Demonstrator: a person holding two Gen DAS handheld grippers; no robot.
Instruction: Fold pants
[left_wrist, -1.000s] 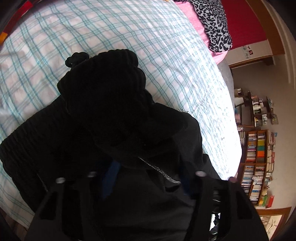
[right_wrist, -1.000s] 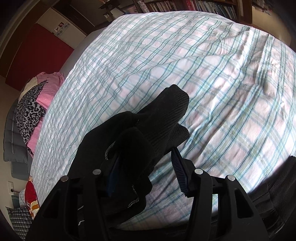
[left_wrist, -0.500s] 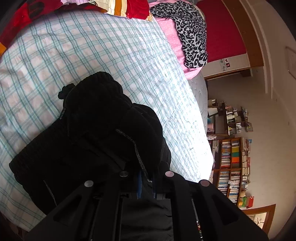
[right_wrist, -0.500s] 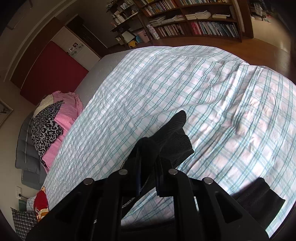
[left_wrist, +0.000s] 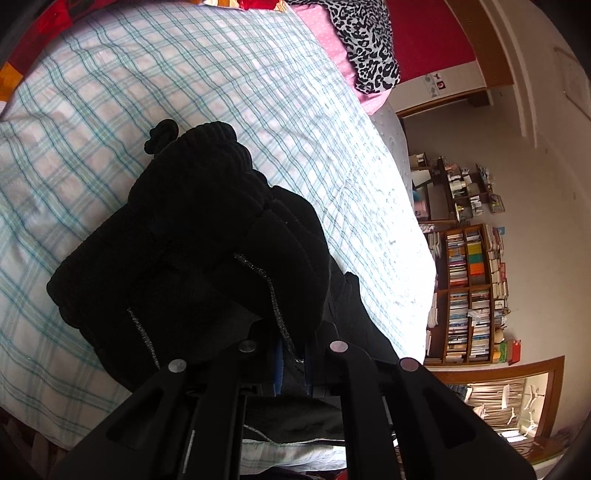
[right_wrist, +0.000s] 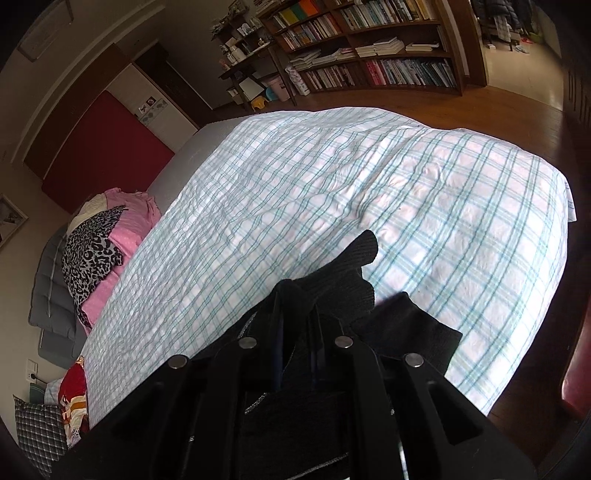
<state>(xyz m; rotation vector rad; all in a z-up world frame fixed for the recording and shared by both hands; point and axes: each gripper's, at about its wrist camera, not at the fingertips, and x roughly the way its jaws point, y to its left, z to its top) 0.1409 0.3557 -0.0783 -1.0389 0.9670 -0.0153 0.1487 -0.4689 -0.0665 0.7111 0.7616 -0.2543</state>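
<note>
1. We hold the left gripper (left_wrist: 291, 354) low over the near edge of the bed (left_wrist: 221, 92), its jaws nearly closed on a fold of the black pants (left_wrist: 192, 236).
2. In the left view the pants lie bunched in a dark heap on the checked sheet (left_wrist: 92, 155), thick ribbed folds piled one on another, with a knotted drawstring (left_wrist: 162, 134) poking out at the far end.
3. A grey stitched seam (left_wrist: 273, 295) runs down the fold into the gap between the left fingers (left_wrist: 343, 365).
4. Our right gripper (right_wrist: 295, 350) also has its jaws drawn close, pinching pants (right_wrist: 332, 284) fabric that stands up between them.
5. In the right view a ribbed cuff (right_wrist: 364, 243) sticks up beyond the grip, lifted off the sheet (right_wrist: 369, 177); another dark piece (right_wrist: 417, 328) lies just to its right on the bed (right_wrist: 192, 155).
6. Pink cloth (right_wrist: 125, 236) and a leopard-print piece (right_wrist: 92, 251) sit at the far end of the bed, well apart from the pants.
7. Bookshelves (right_wrist: 373, 48) line the wall beyond the bed; they also show at the right of the left view (left_wrist: 469, 288).
</note>
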